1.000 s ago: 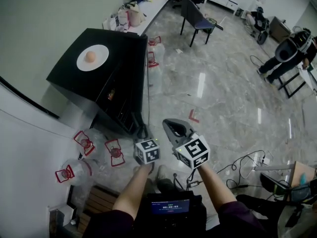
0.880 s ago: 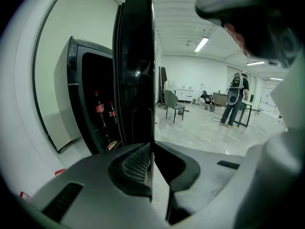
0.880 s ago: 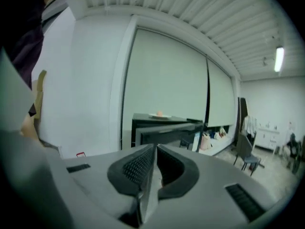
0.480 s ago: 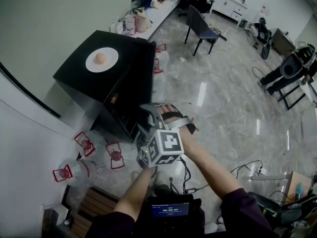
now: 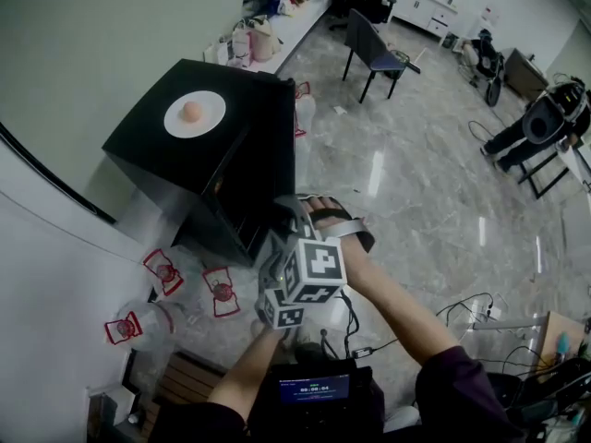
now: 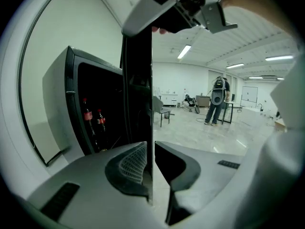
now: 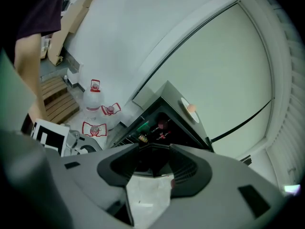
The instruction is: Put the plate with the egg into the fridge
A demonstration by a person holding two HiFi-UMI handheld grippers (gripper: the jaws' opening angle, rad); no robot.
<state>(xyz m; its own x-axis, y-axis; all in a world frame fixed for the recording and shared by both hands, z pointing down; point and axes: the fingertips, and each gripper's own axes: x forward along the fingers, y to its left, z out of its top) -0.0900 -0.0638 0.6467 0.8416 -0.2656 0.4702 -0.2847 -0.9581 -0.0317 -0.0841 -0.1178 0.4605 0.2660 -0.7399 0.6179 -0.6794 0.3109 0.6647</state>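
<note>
White and smooth, the plate (image 5: 211, 118) lies on top of the fridge (image 5: 171, 160), up and beyond both hand-held grippers, with the egg (image 5: 191, 111) loose at its middle; neither hand-held gripper touches it. The left hand-held gripper (image 6: 148, 163) is clamped on the edge of the open door (image 6: 138, 75). Just above it on the same edge, the right hand-held gripper (image 7: 153, 156) has just been opening its jaws. They stand apart, and the door's dark edge seems to show in the gap with no pad pressing on it. The plate is likely stiff, light and slippery, so a pinch on the rim nearest the right hand-held gripper suits, kept level: the egg is fragile and free to roll off.
</note>
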